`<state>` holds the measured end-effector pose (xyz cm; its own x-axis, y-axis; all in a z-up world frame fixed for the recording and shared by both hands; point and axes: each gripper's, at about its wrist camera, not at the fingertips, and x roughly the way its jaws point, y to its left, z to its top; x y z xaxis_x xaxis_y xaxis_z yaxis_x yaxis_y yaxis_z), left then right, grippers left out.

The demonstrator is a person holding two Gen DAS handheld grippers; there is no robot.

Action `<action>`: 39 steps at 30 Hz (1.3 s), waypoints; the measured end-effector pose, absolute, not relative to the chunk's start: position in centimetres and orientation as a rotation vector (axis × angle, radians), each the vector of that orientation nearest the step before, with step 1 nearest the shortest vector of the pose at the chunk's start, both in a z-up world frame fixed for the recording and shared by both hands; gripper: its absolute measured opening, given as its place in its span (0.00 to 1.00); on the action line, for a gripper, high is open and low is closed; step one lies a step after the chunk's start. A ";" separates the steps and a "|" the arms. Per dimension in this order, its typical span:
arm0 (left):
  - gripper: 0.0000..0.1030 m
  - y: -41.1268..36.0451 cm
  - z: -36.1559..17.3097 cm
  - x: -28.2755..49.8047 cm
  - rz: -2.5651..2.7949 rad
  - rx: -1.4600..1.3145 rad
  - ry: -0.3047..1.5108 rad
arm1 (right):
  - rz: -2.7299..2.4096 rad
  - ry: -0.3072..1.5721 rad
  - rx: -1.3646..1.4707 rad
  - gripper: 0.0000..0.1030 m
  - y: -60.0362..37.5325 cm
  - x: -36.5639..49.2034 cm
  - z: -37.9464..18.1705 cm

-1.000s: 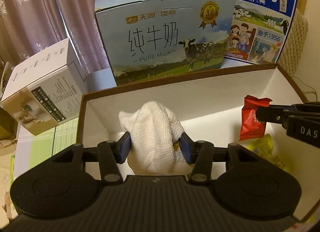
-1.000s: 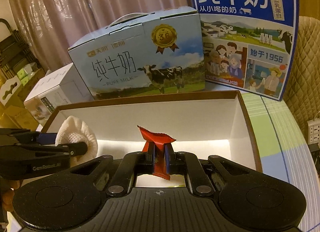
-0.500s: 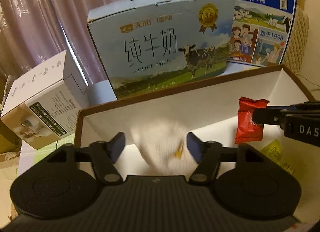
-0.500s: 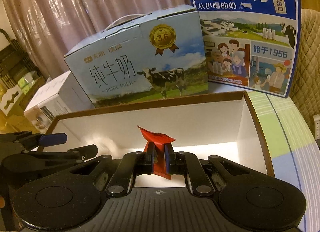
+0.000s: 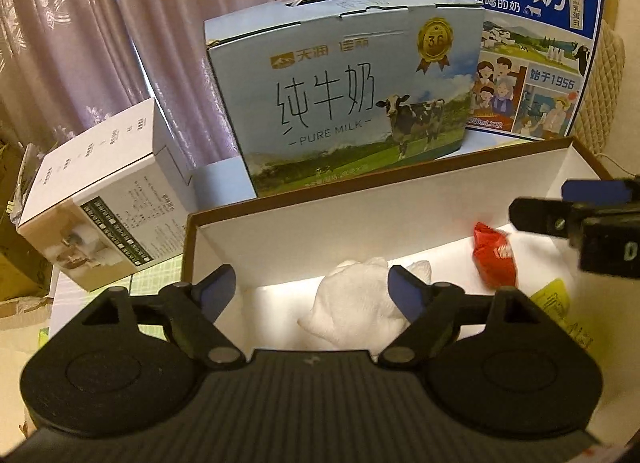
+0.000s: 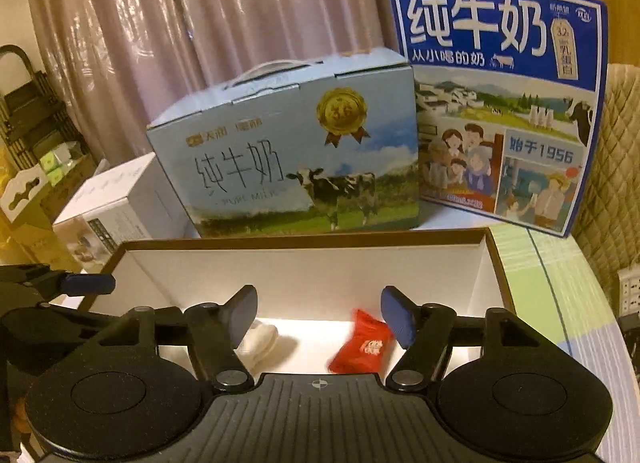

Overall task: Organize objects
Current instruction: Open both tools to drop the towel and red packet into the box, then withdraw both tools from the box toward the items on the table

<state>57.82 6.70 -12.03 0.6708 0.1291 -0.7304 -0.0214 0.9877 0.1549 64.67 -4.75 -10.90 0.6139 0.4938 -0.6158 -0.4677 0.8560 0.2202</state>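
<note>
Left wrist view: left gripper [image 5: 311,290] held level over the near-left corner of the open cardboard box [image 5: 400,219], jaws spread wide and released, nothing between them. Below, on the smooth white box floor, a crumpled white knitted cloth [image 5: 360,303], soft and ribbed, lying loose. To its right a shiny red crinkled snack packet [image 5: 495,259], slightly blurred, with white lettering too small to read; past it a yellow wrapper [image 5: 554,297] at the edge of view. Box rim brown, walls matte white.

Right wrist view: right gripper [image 6: 318,317] poised above the same box [image 6: 304,263], jaws likewise parted and empty; red packet [image 6: 366,343] below them near the right pad, not touching; a corner of the cloth [image 6: 260,339] peeking out beside the left pad.

Behind the box, on the table [image 6: 560,283] with its green and blue checked cover: a glossy pale-blue milk carton case [image 5: 344,91] reading "PURE MILK" with a cow and a gold "3.6" medal; a dark-blue milk case [image 6: 500,111] printed "1956"; a tilted white appliance box [image 5: 104,195].
</note>
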 end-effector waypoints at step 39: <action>0.82 6.6 -2.9 33.9 -0.037 -0.112 0.883 | 0.648 0.828 0.227 0.66 -12.9 44.1 -3.9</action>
